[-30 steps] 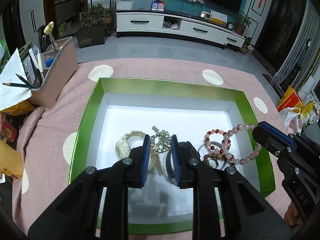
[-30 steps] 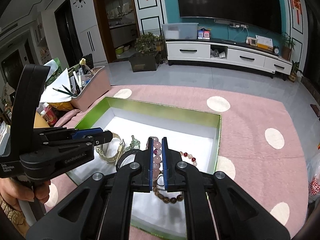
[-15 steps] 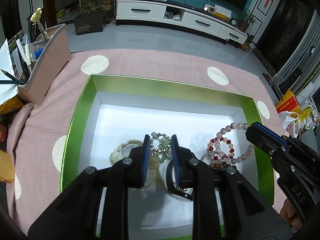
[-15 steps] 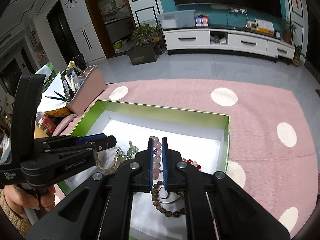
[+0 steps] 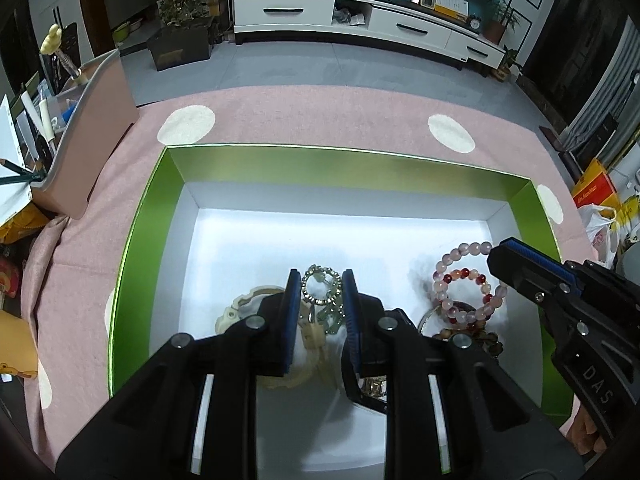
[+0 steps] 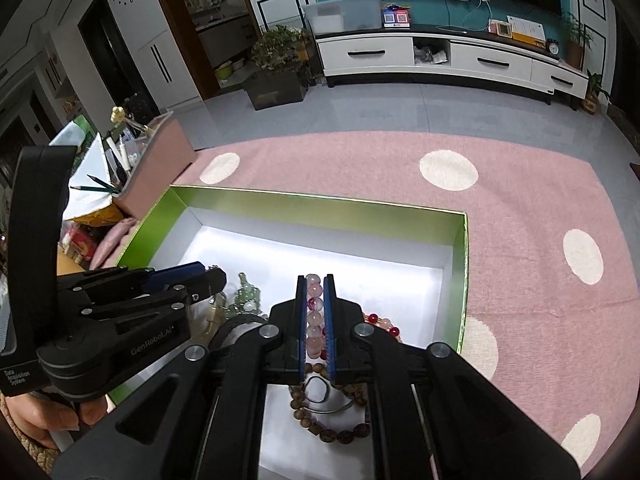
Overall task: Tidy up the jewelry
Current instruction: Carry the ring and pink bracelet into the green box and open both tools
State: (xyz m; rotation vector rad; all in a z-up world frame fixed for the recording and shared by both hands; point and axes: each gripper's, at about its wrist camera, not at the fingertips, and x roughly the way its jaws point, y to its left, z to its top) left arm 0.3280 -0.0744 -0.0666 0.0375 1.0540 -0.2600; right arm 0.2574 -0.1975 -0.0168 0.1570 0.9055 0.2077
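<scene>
The pink-and-red bead bracelet (image 6: 315, 320) sits pinched between the blue pads of the right gripper (image 6: 315, 286), whose jaws are closed to a narrow slot that the beads fill; in the left wrist view the same bracelet (image 5: 466, 284) loops out from the tip of that gripper (image 5: 516, 258) above the right part of the box floor. Below it, a brown wooden bead bracelet (image 6: 332, 430) and a thin metal bangle (image 6: 320, 394) lie on the white floor near the right wall. The left gripper (image 5: 321, 292) hangs over the middle of the box with its jaws partly apart and nothing clamped; a small gold-toned ring pendant (image 5: 320, 286) shows in the gap, resting on the floor. Just left of it lies a cream watch (image 5: 244, 312), half hidden by the left finger, and a dark watch (image 5: 368, 388) lies under the right finger. All of this is inside the green box with a white interior (image 5: 340, 168), which stands on a pink tablecloth with white dots (image 5: 320, 116). A pink storage bin of pencils and papers (image 5: 92, 128) stands beside the box's far left corner.
</scene>
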